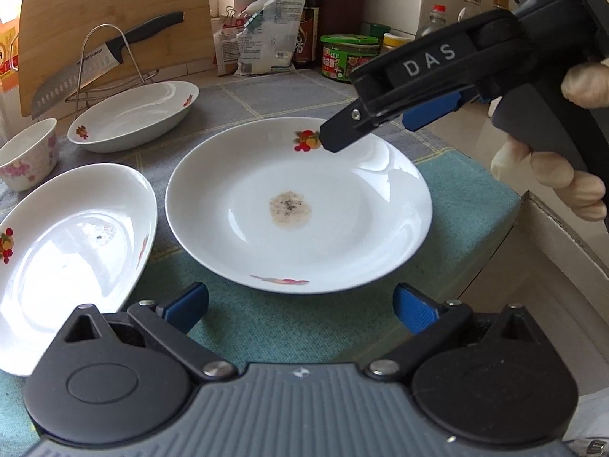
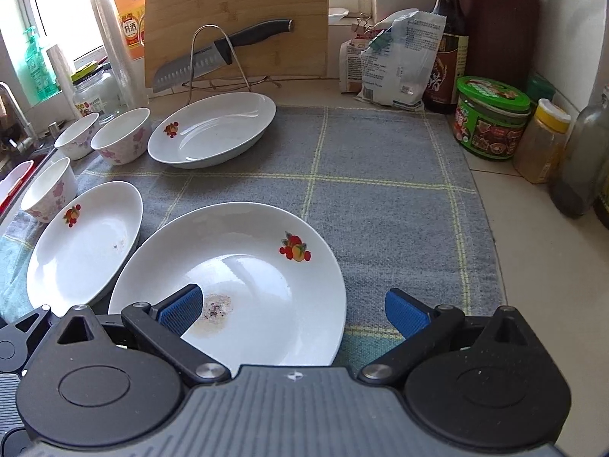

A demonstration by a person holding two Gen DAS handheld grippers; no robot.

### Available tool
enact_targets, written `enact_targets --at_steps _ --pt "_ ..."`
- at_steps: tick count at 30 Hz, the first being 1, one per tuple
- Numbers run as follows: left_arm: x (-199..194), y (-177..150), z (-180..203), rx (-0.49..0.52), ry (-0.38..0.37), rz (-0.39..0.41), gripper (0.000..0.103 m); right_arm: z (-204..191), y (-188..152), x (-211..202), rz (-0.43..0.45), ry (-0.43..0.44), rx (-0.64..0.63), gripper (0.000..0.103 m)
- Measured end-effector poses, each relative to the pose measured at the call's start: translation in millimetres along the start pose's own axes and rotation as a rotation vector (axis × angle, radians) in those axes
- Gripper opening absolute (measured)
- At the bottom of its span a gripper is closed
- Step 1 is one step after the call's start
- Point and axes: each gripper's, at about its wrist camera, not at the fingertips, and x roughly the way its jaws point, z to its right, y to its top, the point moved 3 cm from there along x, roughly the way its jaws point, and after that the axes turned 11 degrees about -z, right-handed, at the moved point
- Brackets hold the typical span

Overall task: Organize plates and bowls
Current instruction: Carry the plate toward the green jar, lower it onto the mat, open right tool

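Observation:
A round white plate (image 1: 298,205) (image 2: 243,278) with fruit prints and a brown stain in its well lies on the cloth. My left gripper (image 1: 300,308) is open just in front of its near rim, holding nothing. My right gripper (image 2: 293,310) is open too, one pad over the plate's well and the other over the cloth, so the plate's right rim lies between the jaws. From the left wrist view the right gripper (image 1: 380,122) hovers over the plate's far right edge. An oval plate (image 1: 72,251) (image 2: 83,243) lies to the left, another oval plate (image 1: 133,116) (image 2: 213,129) farther back.
Floral bowls (image 2: 121,139) (image 2: 49,190) (image 1: 28,156) stand at the left by the sink. A knife on a wire rack (image 2: 213,53) and a cutting board (image 2: 236,11) stand behind. Bags, a sauce bottle (image 2: 449,49) and jars (image 2: 491,118) line the back right. The counter edge (image 1: 552,221) drops off at the right.

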Motion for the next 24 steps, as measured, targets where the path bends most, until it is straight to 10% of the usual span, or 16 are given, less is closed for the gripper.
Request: enact_targets --at_steps 24 --pt "7 1 -5 0.066 0.034 0.073 0.102 13 53 57 -0.200 0.380 -0.233 0.096"
